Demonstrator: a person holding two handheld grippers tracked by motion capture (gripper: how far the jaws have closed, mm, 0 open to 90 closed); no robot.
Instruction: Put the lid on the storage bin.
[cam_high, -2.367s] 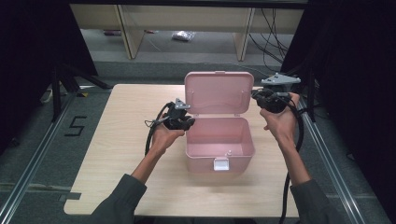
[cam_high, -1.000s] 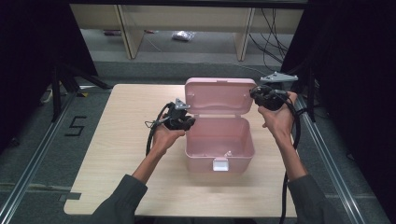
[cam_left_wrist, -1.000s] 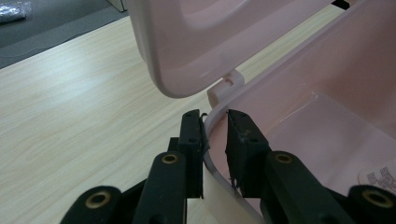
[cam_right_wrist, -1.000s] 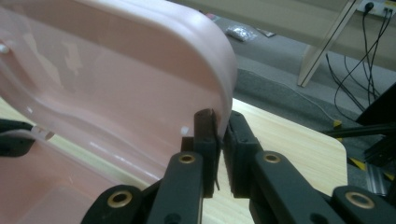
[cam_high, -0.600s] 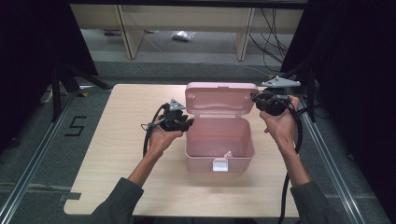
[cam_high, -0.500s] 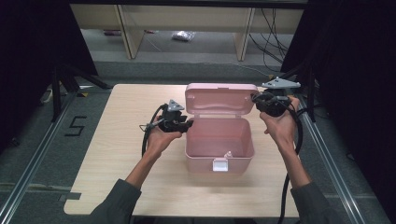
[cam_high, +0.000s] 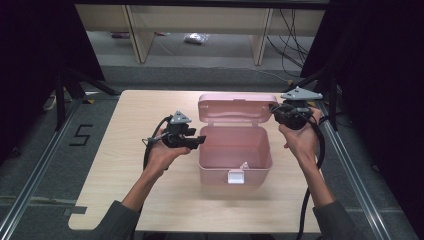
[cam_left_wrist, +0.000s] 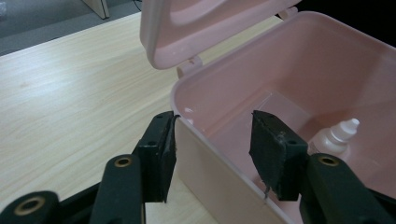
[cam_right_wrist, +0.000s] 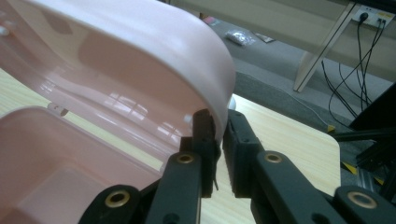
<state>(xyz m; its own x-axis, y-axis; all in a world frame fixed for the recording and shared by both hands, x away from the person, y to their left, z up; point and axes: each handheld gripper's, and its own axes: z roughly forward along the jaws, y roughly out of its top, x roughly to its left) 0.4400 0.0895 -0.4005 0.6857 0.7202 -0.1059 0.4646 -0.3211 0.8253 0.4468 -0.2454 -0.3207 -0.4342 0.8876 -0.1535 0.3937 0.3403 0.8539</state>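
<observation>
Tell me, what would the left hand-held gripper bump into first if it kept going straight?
The left hand-held gripper straddles the pink box's side wall, jaws just opened. Going straight, it would probably meet that wall's rim first; the small white bottle lies deeper inside.

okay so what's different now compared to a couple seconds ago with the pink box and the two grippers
The lid has tipped forward over the pink box, pulled by the right gripper, shut on its edge. The left gripper has just been opening, freeing the box's wall, which stands between its pads. The box and the small bottle inside stayed put.
</observation>
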